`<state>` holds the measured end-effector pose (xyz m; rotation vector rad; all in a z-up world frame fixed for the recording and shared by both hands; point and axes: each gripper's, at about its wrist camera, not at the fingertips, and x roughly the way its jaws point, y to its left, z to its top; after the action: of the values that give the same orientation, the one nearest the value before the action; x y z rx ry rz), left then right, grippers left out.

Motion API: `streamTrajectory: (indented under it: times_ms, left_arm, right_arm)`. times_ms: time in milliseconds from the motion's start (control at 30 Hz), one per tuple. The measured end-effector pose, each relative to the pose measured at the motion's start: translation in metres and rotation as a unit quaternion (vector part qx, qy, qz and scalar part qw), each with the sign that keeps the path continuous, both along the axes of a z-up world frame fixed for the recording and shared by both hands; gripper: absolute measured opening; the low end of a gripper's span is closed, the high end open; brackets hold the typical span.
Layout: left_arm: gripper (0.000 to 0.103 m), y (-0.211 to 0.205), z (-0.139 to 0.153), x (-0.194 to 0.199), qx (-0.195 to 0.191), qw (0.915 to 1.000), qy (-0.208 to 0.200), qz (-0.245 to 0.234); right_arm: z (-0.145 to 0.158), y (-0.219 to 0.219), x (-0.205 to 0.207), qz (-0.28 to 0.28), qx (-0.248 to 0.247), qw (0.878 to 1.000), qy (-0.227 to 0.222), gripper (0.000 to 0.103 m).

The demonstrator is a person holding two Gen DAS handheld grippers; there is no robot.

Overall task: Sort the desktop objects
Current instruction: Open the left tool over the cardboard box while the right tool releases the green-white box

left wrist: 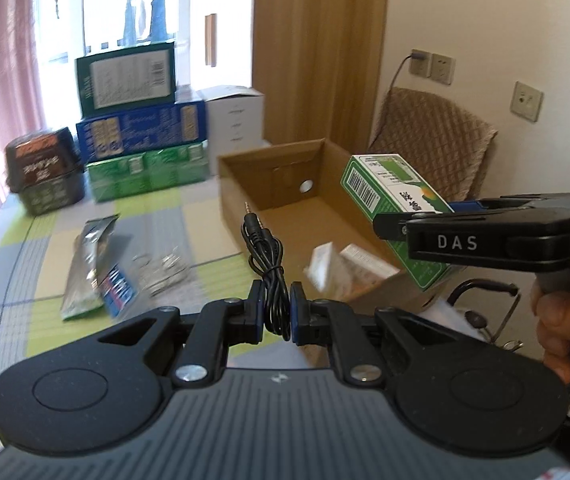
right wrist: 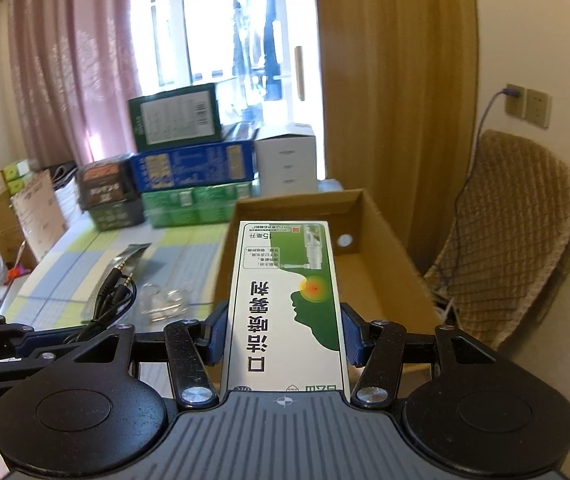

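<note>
While your left gripper [left wrist: 276, 312] clamps its jaws on the audio cable [left wrist: 266, 248] beside the cardboard box [left wrist: 285, 184], your right gripper [right wrist: 284, 336] grips the medicine carton [right wrist: 285, 300] above it; probably lower and release next.

The left gripper [left wrist: 276, 312] is pinching tight, jaws nearly together. At its three o'clock, the right gripper [right wrist: 284, 338] is clamping wider, level, a hand [left wrist: 561, 328] gripping its handle.

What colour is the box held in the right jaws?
Green and white medicine box, clearest in the right wrist view.
</note>
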<state>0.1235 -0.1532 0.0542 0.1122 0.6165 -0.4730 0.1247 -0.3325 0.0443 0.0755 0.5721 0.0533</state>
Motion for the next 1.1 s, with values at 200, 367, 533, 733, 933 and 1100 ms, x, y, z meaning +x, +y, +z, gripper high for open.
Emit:
streamTrajectory:
  times_ms: [200, 367, 533, 733, 933, 1100]
  left_arm:
    - [0.009, -0.026, 0.009, 0.016, -0.002, 0.9999, 0.000, -0.015]
    - [0.009, -0.046, 0.008, 0.030, 0.005, 0.9996, 0.004, -0.029]
    - [0.009, -0.063, -0.002, 0.049, 0.011, 0.9989, 0.015, -0.042]
    - [0.009, -0.078, -0.021, 0.079, 0.013, 0.9981, 0.034, -0.049]
    - [0.009, -0.088, -0.037, 0.104, 0.016, 0.9974, 0.046, -0.054]
    - [0.016, -0.092, -0.049, 0.116, 0.020, 0.9974, 0.045, -0.053]
  right_arm:
    - [0.001, -0.031, 0.011, -0.012, 0.001, 1.000, 0.005, 0.052]
    - [-0.005, -0.051, 0.026, -0.018, 0.003, 1.000, 0.016, 0.052]
    - [-0.017, -0.063, 0.049, -0.017, 0.004, 0.999, 0.031, 0.052]
    - [-0.029, -0.074, 0.072, -0.020, 0.008, 0.999, 0.041, 0.052]
    - [-0.038, -0.080, 0.088, -0.018, 0.007, 0.999, 0.049, 0.052]
    - [-0.045, -0.081, 0.094, -0.016, 0.010, 0.998, 0.055, 0.052]
